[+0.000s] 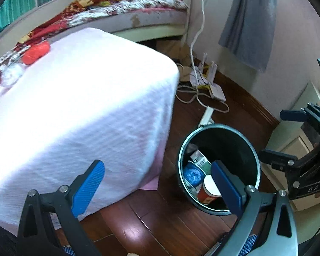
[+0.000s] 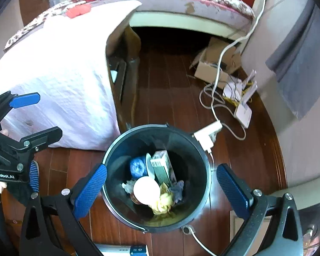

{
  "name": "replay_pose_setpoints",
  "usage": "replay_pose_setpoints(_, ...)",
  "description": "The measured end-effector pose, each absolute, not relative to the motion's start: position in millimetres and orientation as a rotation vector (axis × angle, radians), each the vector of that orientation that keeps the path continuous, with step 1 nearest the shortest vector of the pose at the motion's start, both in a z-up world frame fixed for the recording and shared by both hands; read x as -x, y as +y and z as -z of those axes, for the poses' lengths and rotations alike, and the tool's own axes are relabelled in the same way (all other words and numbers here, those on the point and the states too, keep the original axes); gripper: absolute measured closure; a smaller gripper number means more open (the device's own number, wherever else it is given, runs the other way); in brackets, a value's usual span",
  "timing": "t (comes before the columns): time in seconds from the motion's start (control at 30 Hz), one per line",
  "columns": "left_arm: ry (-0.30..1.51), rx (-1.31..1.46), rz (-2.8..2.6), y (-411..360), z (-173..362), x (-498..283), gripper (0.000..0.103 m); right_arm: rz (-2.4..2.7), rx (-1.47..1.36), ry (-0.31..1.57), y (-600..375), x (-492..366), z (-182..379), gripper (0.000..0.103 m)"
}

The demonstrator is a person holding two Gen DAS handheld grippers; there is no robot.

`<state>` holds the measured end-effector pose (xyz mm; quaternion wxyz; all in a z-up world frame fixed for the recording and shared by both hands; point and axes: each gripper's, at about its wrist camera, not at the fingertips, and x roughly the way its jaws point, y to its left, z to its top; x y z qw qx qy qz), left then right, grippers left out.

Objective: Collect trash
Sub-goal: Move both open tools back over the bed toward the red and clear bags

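A black round trash bin (image 2: 200, 149) stands on the wooden floor beside a table draped in white cloth (image 1: 79, 98). It holds a red cup with a white lid (image 2: 146, 189), a blue ball (image 2: 137, 167), a green carton (image 2: 163, 168) and crumpled yellow paper (image 2: 163, 202). My right gripper (image 2: 161, 188) is open and empty directly above the bin. My left gripper (image 1: 157, 188) is open and empty, over the table's corner beside the bin (image 1: 253, 155). On the cloth's far end lie an orange-red object (image 1: 36, 52) and a white crumpled wad (image 1: 11, 75).
A bed with a patterned red cover (image 1: 121, 6) runs along the back. White cables, a power strip (image 2: 207, 135), a router (image 2: 243, 112) and cardboard boxes (image 2: 211, 64) lie on the floor near the wall. A grey cloth (image 1: 249, 21) hangs on the wall.
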<state>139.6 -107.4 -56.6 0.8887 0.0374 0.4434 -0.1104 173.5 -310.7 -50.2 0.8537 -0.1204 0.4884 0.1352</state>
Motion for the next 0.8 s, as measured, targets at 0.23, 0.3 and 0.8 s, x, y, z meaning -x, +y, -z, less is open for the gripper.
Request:
replay_pose_setpoints(0.23, 0.848, -0.043, 0.168, -77.8, 28.0, -135.9, 0.002, -0.322, 0.275, 0.939, -278.8, -174.4, 16.2, 0.0)
replay_pose_setpoints(0.3, 0.83, -0.032, 0.149, -69.0, 21.9, -136.5, 0.001, -0.334, 0.276, 0.908, -269.7, -175.1, 4.2, 0.0)
replay_pose_setpoints(0.8, 0.748, 0.032, -0.021, 11.1, -3.9, -149.0, 0.001, -0.423, 0.282, 0.773, -198.8, -205.0, -42.7, 0.0)
